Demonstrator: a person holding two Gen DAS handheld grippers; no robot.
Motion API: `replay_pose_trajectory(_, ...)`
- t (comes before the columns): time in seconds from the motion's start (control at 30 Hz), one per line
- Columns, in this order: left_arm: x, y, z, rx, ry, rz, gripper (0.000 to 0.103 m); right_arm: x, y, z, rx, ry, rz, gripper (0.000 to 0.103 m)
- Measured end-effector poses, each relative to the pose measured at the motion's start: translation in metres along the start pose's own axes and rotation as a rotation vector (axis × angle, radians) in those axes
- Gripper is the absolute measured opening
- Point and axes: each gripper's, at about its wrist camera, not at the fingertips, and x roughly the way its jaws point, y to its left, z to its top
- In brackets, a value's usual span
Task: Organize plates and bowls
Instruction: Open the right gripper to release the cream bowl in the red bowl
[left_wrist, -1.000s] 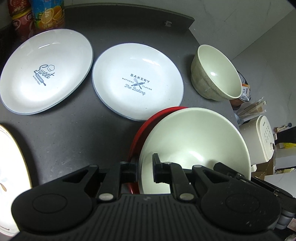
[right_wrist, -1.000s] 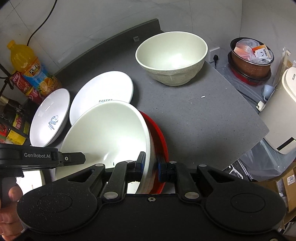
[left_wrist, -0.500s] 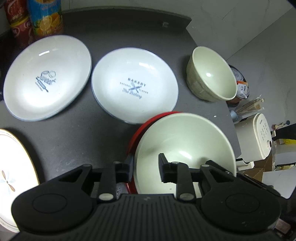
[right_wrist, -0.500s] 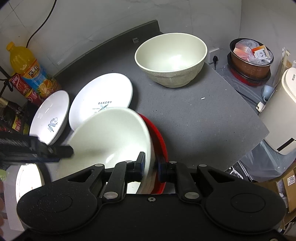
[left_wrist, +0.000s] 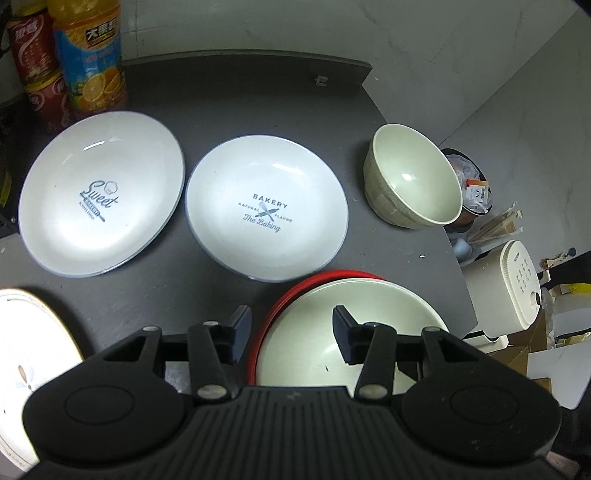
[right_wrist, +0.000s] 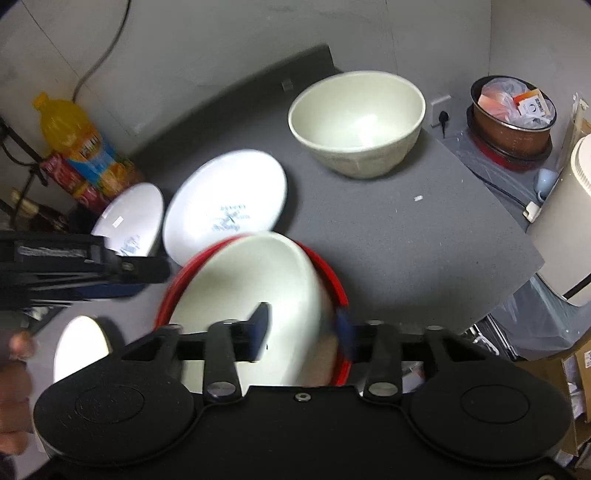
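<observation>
A large cream bowl (left_wrist: 351, 325) (right_wrist: 251, 288) rests inside a red dish (left_wrist: 325, 275) (right_wrist: 327, 267) at the near edge of the dark table (left_wrist: 221, 92). My left gripper (left_wrist: 291, 332) straddles their left rim; its jaws are opening and neither pad touches the rim. My right gripper (right_wrist: 301, 326) straddles the right rim, blurred, its jaws also opening and clear of the bowl. The left gripper (right_wrist: 74, 266) shows at the left of the right wrist view. A smaller cream bowl (left_wrist: 413, 184) (right_wrist: 358, 122) stands at the far right. A "Bakery" plate (left_wrist: 266, 214) (right_wrist: 225, 206) and a "Sweet" plate (left_wrist: 99, 192) (right_wrist: 129, 214) lie flat behind.
A white gold-rimmed plate (left_wrist: 29, 350) (right_wrist: 81, 343) lies at the near left. A juice bottle (left_wrist: 92, 55) and red cans (left_wrist: 37, 66) stand at the back left. Past the table's right edge are a white rice cooker (left_wrist: 513, 288) and a pot of packets (right_wrist: 513, 114). A hand (right_wrist: 14, 369) shows at the lower left.
Both grippers were shut on the cream bowl's rim and have let go, the left first. The tilted bowl has settled level in the red dish. The left gripper has risen slightly.
</observation>
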Motion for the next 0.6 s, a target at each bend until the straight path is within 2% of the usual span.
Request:
replay_pose_trajectory(0.2, 0.003, -0.011, 0.006, 0.007, -0.019, 0.008, 0.053, -0.012, -0.009, 0.013, 0.002, -0.050, 0.009, 0.057)
replay_pose_trajectory(0.6, 0.017, -0.041, 0.028, 0.015, -0.056, 0.016, 0.055, 0.001, -0.050, 0.043, 0.058, -0.080, -0.005, 0.058)
